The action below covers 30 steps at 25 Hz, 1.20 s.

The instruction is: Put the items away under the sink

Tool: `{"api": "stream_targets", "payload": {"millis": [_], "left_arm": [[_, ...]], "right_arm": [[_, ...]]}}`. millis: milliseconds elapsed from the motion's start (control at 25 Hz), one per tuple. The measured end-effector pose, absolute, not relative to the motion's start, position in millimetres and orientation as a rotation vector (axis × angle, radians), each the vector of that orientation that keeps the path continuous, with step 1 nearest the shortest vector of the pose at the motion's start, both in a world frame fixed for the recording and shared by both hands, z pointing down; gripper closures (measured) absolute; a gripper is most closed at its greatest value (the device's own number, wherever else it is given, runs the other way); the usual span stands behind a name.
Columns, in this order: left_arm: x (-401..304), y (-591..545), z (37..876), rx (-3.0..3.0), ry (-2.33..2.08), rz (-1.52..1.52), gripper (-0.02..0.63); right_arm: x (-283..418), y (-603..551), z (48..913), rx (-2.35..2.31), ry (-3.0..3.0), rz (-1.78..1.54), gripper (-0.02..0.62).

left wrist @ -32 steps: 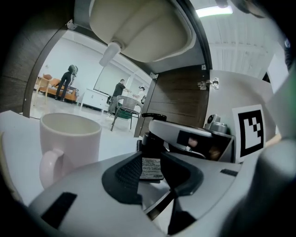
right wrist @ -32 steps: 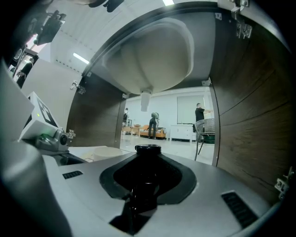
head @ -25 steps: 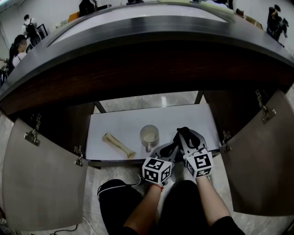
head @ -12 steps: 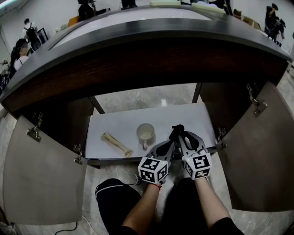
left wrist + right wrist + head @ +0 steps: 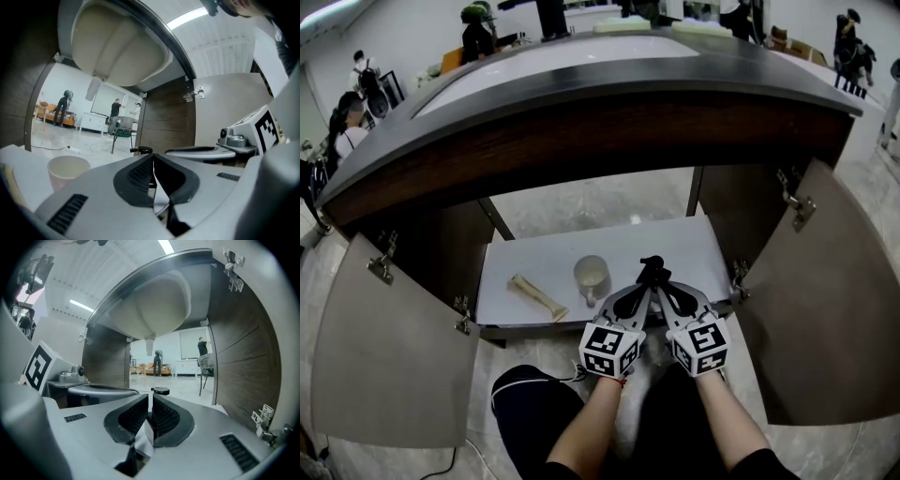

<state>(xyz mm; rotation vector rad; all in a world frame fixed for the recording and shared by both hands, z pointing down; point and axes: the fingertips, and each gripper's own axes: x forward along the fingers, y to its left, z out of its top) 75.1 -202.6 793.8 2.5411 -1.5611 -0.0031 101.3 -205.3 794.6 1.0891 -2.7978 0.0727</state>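
Crouched at the open cabinet (image 5: pixel 581 141) under the sink, with 2 doors swung wide: left door (image 5: pixel 384 356) and right door (image 5: pixel 825 309).

Held side by side over the near edge of the white shelf (image 5: pixel 534 253), right of centre: 2 grippers, marker cubes nearest the camera, tips angled in toward each other and almost meeting.

On the left gripper (image 5: pixel 643 291), jaws pressed fully together, with no item between the pads.

On the right gripper (image 5: pixel 664 289), jaws drawn in to a thin slit on a small black item (image 5: pixel 652 266), with its flat round cap just past the tips. Not possible to tell whether resting on the shelf or lifted clear of it.

Just left of the grippers, standing on the shelf: 1 pale cup (image 5: pixel 592 276), upright, mouth open to the camera.

Left of the cup and apart from it: 1 beige stick-shaped piece (image 5: pixel 537 296), lying flat on the shelf, slanted from far left to near right.

Overhead in both gripper views: the pale, rounded underside of the sink basin (image 5: pixel 154 305).

Above the cabinet in the head view: a dark curved counter top (image 5: pixel 581 56). Beyond the far edge of the shelf: grey floor (image 5: pixel 591 202), visible through the open back.

At the near edge of the head view: dark trousers (image 5: pixel 534 412) and 2 bare forearms.
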Motion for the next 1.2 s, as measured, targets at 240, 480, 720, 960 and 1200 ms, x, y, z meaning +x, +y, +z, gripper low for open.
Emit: {"api": "stream_targets", "payload": {"millis": [240, 480, 720, 960, 1200], "left_arm": [[84, -195, 781, 2.555, -1.624, -0.001, 0.595], [95, -189, 775, 2.55, -1.647, -0.016, 0.595], [107, -182, 769, 2.58, -1.639, -0.001, 0.595], [118, -176, 776, 2.577, -1.622, 0.023, 0.595], [121, -170, 769, 2.601, -1.619, 0.018, 0.597]], "right_arm": [[111, -193, 784, 1.076, -2.814, 0.089, 0.551], [118, -182, 775, 1.045, -2.829, 0.056, 0.554], [125, -171, 773, 1.019, -2.834, 0.052, 0.555], [133, -164, 771, 1.009, -2.84, 0.041, 0.557], [137, -157, 768, 1.002, -2.842, 0.022, 0.557]]}}
